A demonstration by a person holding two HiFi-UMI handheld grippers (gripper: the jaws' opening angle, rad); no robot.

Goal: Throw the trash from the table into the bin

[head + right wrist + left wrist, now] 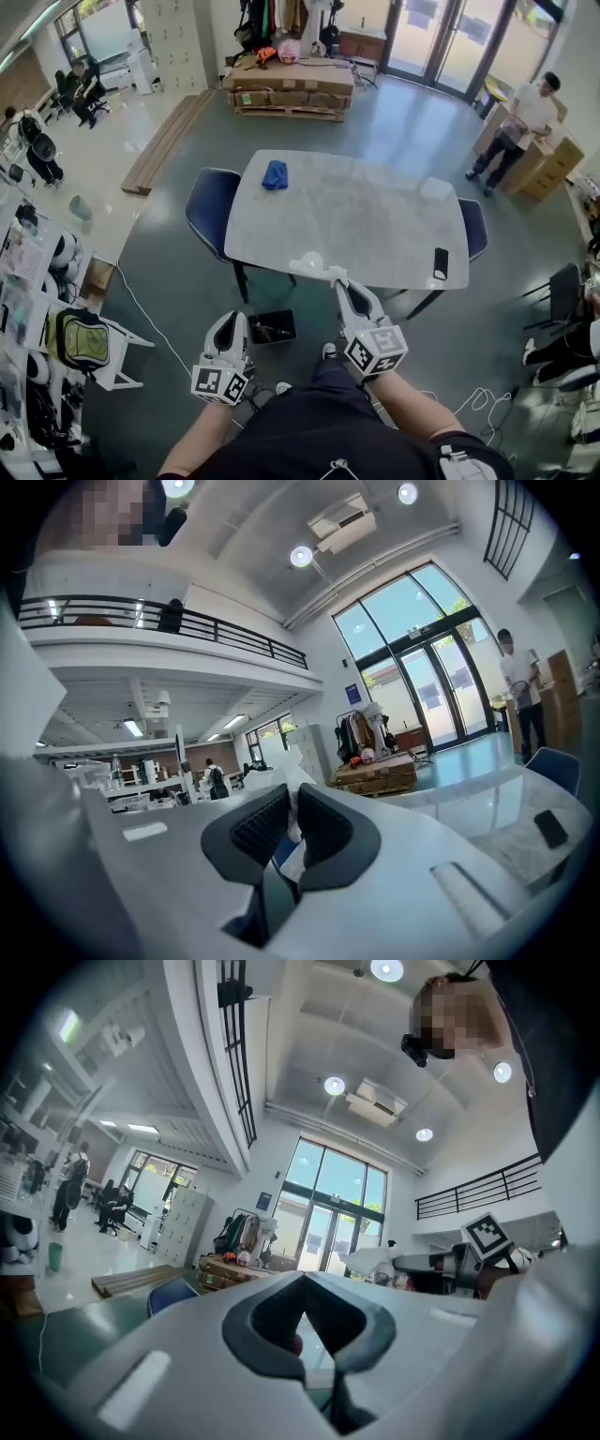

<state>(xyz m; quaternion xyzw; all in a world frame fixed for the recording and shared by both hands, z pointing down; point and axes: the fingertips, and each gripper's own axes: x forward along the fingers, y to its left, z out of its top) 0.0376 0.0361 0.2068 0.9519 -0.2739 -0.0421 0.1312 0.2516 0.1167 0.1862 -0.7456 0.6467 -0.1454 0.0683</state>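
A crumpled white piece of trash (310, 263) hangs just over the front edge of the grey table (375, 216), with my right gripper (337, 277) shut on it. In the right gripper view the white paper (294, 857) shows pinched between the dark pads of that gripper (292, 823). My left gripper (228, 322) is low on the left, shut with nothing in it, right beside the dark bin (284, 317) on the floor below the table's front edge. The left gripper view shows its jaws (311, 1337) closed together, and the white trash (370, 1262) held off to the right.
A blue cloth (275, 175) lies at the table's far left and a black phone (441, 263) near its front right edge. Blue chairs (211, 208) stand at both ends. A person (520, 122) stands by boxes far right. Cables lie on the floor.
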